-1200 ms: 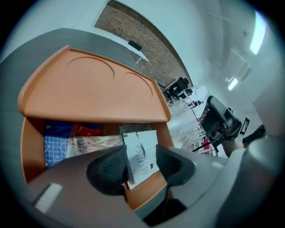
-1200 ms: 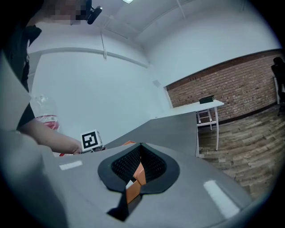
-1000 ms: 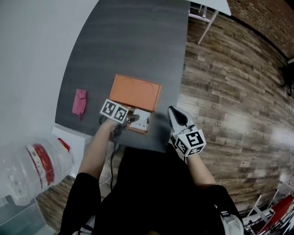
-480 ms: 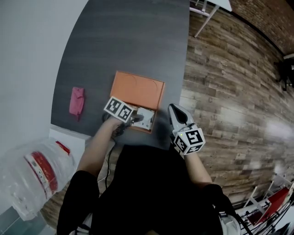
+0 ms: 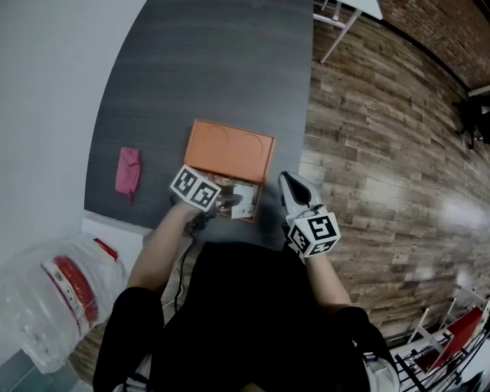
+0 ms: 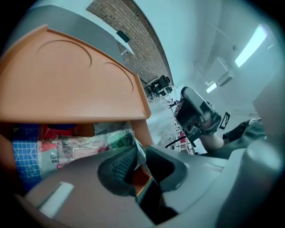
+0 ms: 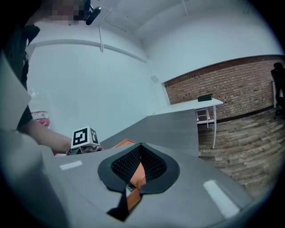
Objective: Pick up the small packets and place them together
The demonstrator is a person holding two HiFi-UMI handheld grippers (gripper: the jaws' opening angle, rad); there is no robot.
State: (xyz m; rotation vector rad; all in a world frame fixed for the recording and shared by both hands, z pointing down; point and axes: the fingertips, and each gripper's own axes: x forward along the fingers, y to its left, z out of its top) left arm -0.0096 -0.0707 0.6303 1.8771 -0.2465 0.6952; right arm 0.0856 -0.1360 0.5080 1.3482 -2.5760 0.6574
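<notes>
Left gripper view: left claw (image 6: 140, 156) just closed; packet (image 6: 87, 149) corner between jaws.

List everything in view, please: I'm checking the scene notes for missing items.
Table: one, dark grey, centre.
Tray: one, orange, near end of the table.
Packets: several, clear with red, blue and green print, in the tray's near end.
Cloth: one, pink, on the table left of the tray.
Water jug: one, clear with a red label, lower left beside the table.
White table: one, far top, on the wood floor.
Left tool: one, grey, at the tray's near end; its jaws have just been closing on a packet's corner.
Right tool: one, grey, by the table's right edge, jaws together, empty.
</notes>
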